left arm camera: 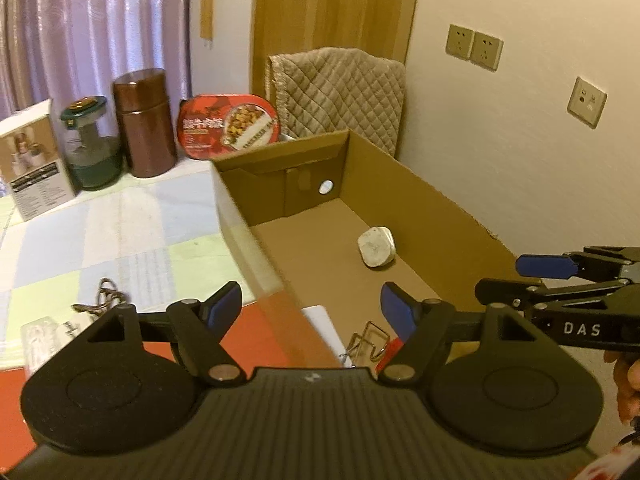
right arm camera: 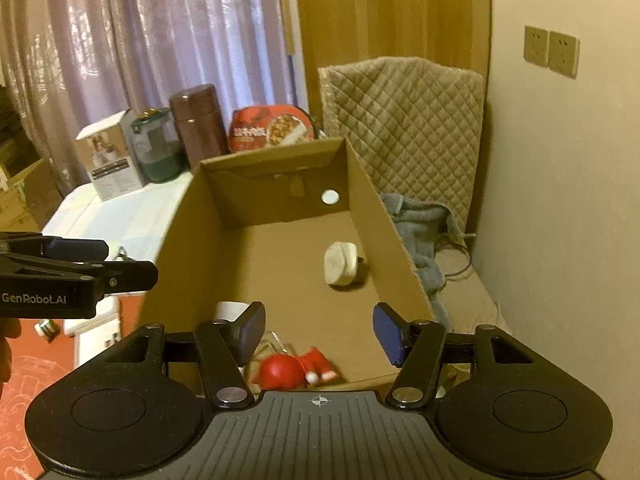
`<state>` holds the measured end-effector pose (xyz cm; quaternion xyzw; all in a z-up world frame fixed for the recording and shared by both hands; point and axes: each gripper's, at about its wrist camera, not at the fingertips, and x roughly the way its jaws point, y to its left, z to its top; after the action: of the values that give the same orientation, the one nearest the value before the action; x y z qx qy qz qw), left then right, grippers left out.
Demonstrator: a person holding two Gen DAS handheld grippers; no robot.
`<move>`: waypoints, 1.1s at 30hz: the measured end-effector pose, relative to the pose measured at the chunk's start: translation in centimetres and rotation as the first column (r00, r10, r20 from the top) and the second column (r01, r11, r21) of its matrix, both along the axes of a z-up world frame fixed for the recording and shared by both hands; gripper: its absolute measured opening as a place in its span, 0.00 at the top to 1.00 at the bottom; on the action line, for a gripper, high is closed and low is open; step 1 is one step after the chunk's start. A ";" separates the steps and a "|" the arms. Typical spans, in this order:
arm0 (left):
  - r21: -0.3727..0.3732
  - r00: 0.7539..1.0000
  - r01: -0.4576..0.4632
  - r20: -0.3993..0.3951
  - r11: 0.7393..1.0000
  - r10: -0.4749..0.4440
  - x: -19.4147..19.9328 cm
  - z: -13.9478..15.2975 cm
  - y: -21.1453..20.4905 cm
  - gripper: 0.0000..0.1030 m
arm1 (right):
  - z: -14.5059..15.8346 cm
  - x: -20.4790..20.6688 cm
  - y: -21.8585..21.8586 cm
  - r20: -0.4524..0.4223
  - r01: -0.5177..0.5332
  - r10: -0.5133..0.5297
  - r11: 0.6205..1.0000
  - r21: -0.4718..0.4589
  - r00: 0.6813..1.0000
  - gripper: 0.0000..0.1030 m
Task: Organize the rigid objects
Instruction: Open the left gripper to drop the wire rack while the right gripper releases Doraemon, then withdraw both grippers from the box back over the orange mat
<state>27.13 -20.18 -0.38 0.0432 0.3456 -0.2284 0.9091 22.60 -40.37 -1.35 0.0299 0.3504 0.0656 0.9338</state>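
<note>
A white plug adapter lies on the floor of an open cardboard box, near its right wall, with a red ball-shaped toy and a wire clip at the near end. Both tools stand released over the box: nothing sits between the blue pads of the left gripper or the right gripper. Sorting appears partly done. A brown canister, a green-lidded jar, a white carton and a red meal tub stand outside on the checked tablecloth, and a cord lies nearer, seemingly awaiting collection.
</note>
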 end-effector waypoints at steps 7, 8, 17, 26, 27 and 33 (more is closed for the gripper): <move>-0.004 0.999 -0.034 0.039 0.999 0.034 -3.4 2.6 3.4 0.29 | 2.5 -2.6 2.9 0.028 -0.027 0.027 1.000 -0.011 0.999 0.42; -0.004 0.998 -0.038 0.045 0.999 0.038 -3.9 3.0 3.8 0.29 | 2.7 -3.0 3.3 0.030 -0.033 0.033 0.999 -0.011 0.999 0.42; -0.026 0.990 -0.098 0.096 0.995 0.100 -8.7 5.6 8.8 0.29 | 4.5 -6.7 6.7 0.048 -0.078 0.077 0.997 0.017 0.996 0.40; -0.036 0.973 -0.191 0.125 0.981 0.194 -12.3 6.4 14.3 0.29 | 4.9 -9.7 10.3 0.051 -0.134 0.132 0.990 0.040 0.990 0.39; -0.037 0.970 -0.204 0.128 0.978 0.207 -12.7 6.4 15.0 0.29 | 4.9 -9.9 10.7 0.052 -0.138 0.136 0.990 0.040 0.989 0.39; -0.013 0.952 -0.270 0.148 0.963 0.269 -14.1 6.2 18.7 0.29 | 4.6 -10.9 12.5 0.052 -0.160 0.157 0.986 0.055 0.986 0.38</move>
<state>12.99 -1.48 5.82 0.0157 0.2806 -0.0972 0.9548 11.71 -27.83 3.28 0.0280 0.3274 0.1506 0.9324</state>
